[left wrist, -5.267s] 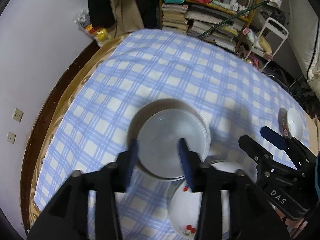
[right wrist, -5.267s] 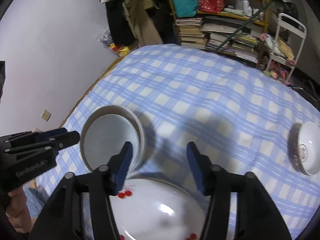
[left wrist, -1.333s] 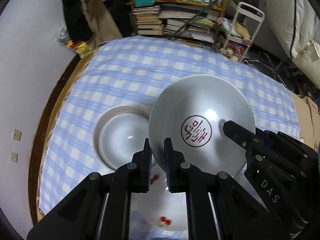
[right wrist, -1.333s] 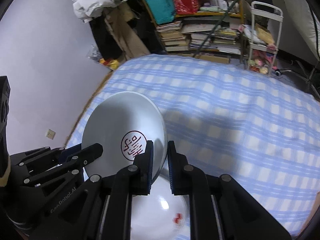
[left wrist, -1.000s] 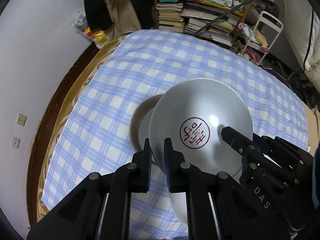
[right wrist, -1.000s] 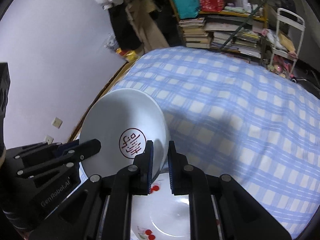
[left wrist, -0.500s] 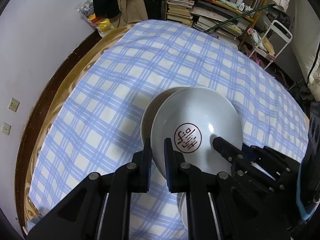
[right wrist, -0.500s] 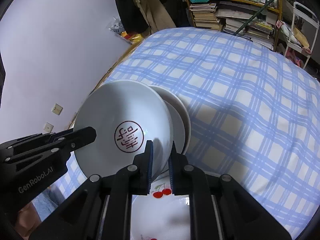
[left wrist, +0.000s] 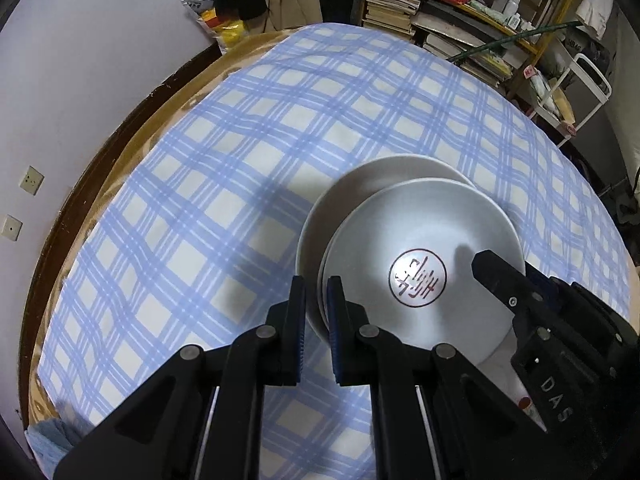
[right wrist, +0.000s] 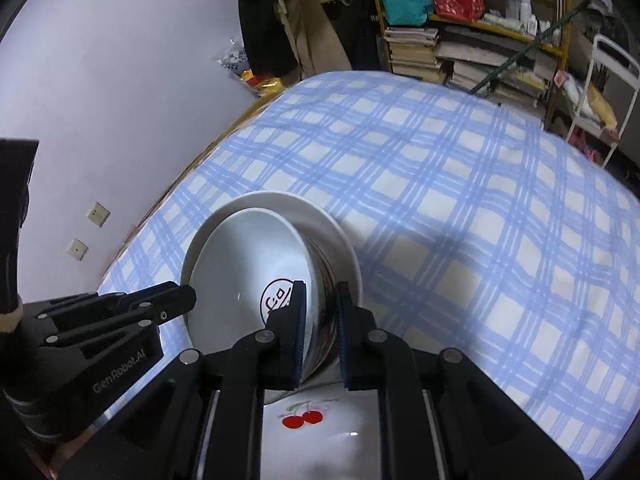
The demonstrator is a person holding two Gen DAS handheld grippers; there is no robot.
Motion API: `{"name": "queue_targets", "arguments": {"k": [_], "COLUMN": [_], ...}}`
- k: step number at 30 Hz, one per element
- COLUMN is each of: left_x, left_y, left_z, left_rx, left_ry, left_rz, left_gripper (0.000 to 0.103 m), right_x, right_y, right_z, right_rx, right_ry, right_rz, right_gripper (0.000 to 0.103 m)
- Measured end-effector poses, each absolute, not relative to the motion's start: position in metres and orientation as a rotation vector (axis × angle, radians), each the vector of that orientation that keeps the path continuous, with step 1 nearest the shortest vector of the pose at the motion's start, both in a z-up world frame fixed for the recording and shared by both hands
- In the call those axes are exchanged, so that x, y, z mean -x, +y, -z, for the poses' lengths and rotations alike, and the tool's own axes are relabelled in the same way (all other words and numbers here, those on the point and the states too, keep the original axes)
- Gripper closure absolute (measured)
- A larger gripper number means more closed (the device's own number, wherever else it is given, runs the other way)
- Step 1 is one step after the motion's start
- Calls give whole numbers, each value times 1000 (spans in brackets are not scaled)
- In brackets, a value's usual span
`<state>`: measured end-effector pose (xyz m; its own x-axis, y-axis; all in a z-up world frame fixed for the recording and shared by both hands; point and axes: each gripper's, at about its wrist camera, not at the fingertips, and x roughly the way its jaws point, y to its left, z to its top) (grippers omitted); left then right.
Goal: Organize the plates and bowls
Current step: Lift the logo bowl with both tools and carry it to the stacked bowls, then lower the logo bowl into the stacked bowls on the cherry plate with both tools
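A white bowl with a red seal mark [left wrist: 420, 256] sits tilted inside the stack of white bowls [left wrist: 360, 184] on the checked tablecloth. My left gripper [left wrist: 316, 312] is shut on the marked bowl's left rim. My right gripper [right wrist: 320, 320] is shut on its right rim [right wrist: 312, 264]; the same bowl [right wrist: 248, 264] shows in the right wrist view inside the stack [right wrist: 332, 232]. A white plate with red cherries [right wrist: 308, 420] lies just in front of the stack, under my right gripper.
The blue and white checked tablecloth [left wrist: 280, 140] covers a round table by a pale wall. Shelves of books [right wrist: 460, 52] and a white cart [right wrist: 600, 92] stand beyond the far edge.
Both grippers have lowered the marked bowl from above the table into the stack of bowls; it now rests tilted inside it. Earlier both grippers were open and empty.
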<state>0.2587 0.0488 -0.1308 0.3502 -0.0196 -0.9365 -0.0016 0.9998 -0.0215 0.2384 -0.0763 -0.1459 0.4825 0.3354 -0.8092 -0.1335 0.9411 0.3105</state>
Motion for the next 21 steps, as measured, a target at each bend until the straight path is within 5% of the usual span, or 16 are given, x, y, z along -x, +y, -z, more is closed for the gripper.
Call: {"name": "queue_targets", "arguments": {"k": [9,11,13,17,21], "left_x": [-249,-246,-245,-249,-252], "left_y": [55,53,51,60,72], "left_z": [118,112,108,110,112], "left_rx": [70,24,-8,26,47], "left_ry": [1147,1111,1092,1113,1136], "left_rz": [11,-10,-23,-31,-51], "left_gripper": [89,89,87,86,80], "right_x": [-234,-233,-232,-230,-229], "right_y": [-98,-104,-113,-125,-135], "right_z": [132,128,125,126,133], "right_rx": [-307,-316,-323,-315,-314], "right_ry": [990,986,986,1004,1041], "right_rz": [-303,-292,-279,-258,-242], "right_gripper": [85,79,62,57,35]}}
